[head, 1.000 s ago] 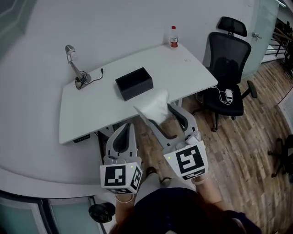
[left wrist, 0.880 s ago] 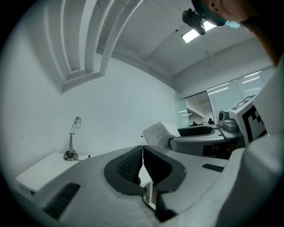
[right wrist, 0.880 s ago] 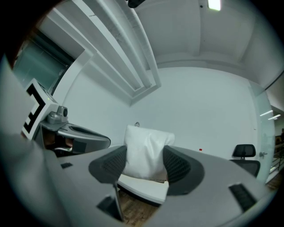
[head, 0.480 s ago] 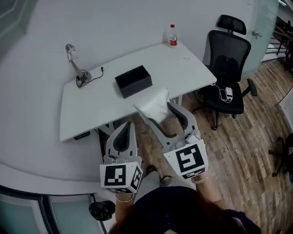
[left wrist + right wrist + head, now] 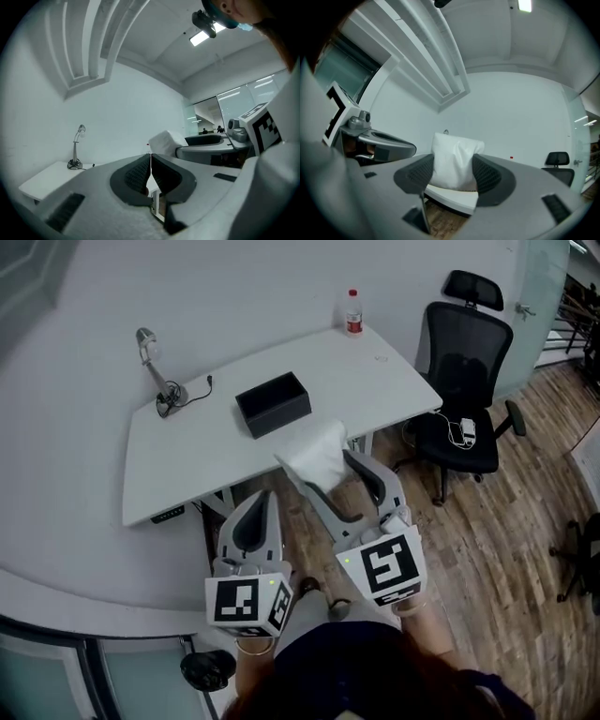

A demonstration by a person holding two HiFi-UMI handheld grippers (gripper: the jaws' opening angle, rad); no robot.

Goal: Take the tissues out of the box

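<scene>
The person holds 2 grippers out in front of a white table (image 5: 178, 465). The right gripper (image 5: 322, 468) pinches a soft white pack of tissues (image 5: 315, 450) between its 2 jaws. In the right gripper view, the dark pads press on both sides of the tissues (image 5: 455, 158), and the pack sticks up above them. The pack is out of the box and up in the air, over the near edge of the table.

The black box (image 5: 273, 405) sits near the middle of the table with its top open. It is near the tissues but does not touch them.

The left gripper (image 5: 262, 500) is lower and to the left, in front of the table. In the left gripper view, the 2 jaws of the left gripper (image 5: 150, 164) are pressed together with nothing between them.

A small desk lamp (image 5: 156, 373) stands at the far left corner of the table. A bottle (image 5: 353, 314) with a red label stands at the far right corner. A black office chair (image 5: 464, 381) is on the wood floor (image 5: 511, 521) to the right of the table.
</scene>
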